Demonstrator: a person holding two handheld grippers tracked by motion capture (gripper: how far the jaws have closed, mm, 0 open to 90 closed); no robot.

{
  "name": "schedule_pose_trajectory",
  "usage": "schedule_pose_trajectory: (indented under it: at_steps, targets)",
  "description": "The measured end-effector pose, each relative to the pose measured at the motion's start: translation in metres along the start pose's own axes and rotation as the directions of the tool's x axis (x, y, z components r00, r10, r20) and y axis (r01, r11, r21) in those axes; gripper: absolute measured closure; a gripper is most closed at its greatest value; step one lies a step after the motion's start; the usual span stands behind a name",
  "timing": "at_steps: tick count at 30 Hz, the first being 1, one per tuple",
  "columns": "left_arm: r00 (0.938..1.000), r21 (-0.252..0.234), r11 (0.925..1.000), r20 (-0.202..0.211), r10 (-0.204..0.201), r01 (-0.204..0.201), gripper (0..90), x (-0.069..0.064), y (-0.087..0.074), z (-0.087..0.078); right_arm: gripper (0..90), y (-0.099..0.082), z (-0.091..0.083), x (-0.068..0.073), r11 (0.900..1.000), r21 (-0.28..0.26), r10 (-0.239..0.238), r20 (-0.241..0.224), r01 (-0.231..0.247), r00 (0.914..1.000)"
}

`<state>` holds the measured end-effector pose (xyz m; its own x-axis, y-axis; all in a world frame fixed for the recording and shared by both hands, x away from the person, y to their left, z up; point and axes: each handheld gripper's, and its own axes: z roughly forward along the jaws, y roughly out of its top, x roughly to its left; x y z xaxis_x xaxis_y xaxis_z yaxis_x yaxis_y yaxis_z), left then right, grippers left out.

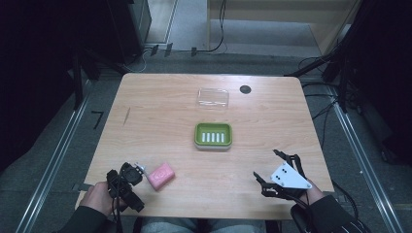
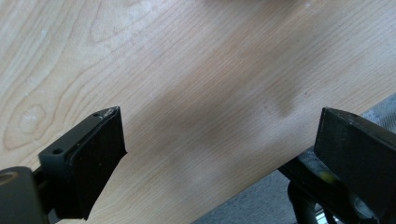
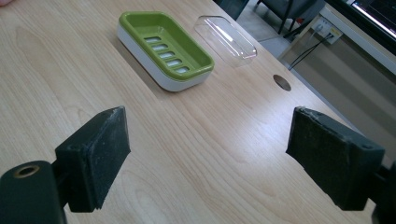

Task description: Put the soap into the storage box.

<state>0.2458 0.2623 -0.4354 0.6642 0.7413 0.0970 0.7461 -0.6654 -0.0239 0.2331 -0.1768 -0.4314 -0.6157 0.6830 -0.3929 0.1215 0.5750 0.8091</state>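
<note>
The pink soap bar [image 1: 161, 175] lies near the front left of the surface [image 1: 160, 121], just beside the left claw [image 1: 137, 171], which stands wide with nothing between its jaws. The right claw [image 1: 265, 167] is also wide and holds nothing, hovering at the front right, well apart from the soap. The green soap dish [image 1: 213, 135] sits about mid-surface, and its clear lid [image 1: 213, 97] lies farther back, near a dark round hole [image 1: 245, 89] in the wood.

The likely work is to lift the soap into the dish. The main risk is a poor grip: the bar lies askew to the left claw (its rounded, smooth sides give little purchase), so jaws closing off-centre could squirt it sideways or nudge it toward the front edge, which is not far off. A second risk is carrying it too low and knocking the dish's rim, shifting the dish.

The high view gives the whole layout and how close the soap is to the left claw. The left gripper view looks down on bare wood [image 2: 196, 84] and the surface's edge between its jaws, which suggests the claw is not yet aimed at the bar. The right gripper view brings the dish [image 3: 166, 49] close, with its slotted floor, and the lid [image 3: 226, 39] behind it.
</note>
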Motion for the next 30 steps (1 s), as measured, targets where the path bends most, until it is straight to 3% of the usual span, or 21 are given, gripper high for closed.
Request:
schedule_pose_trajectory:
  at_steps: [14, 30]
  targets:
    - [0.9996, -0.045, 0.9988, 0.022, 0.02, -0.019, 0.0, -0.003, 0.013, -0.013, 13.3, 0.001, 0.001, 0.0, 1.0, 0.001, -0.001, -0.002, 0.001, 1.0]
    - [0.9985, -0.035, 0.9982, 0.025, 0.049, -0.048, 0.0, -0.004, 0.025, -0.013, 13.3, 0.001, 0.002, 0.0, 1.0, 0.004, -0.008, -0.007, 0.008, 0.9999]
